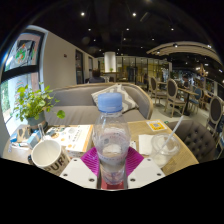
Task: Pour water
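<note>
A clear plastic water bottle (112,140) with a pale blue cap stands upright between my fingers, held above the wooden table (140,128). My gripper (112,160) is shut on the bottle, with the magenta pads (90,160) pressing its lower body from both sides. A clear drinking glass (164,147) stands on the table just right of the bottle, beyond my right finger. A white mug (46,153) with dark lettering sits to the left, beside my left finger.
A green potted plant (36,103) and a printed card (70,137) lie at the left. A white napkin (147,143) and a yellow card (157,126) sit to the right. Behind are a grey bench (75,100) and café chairs (175,97).
</note>
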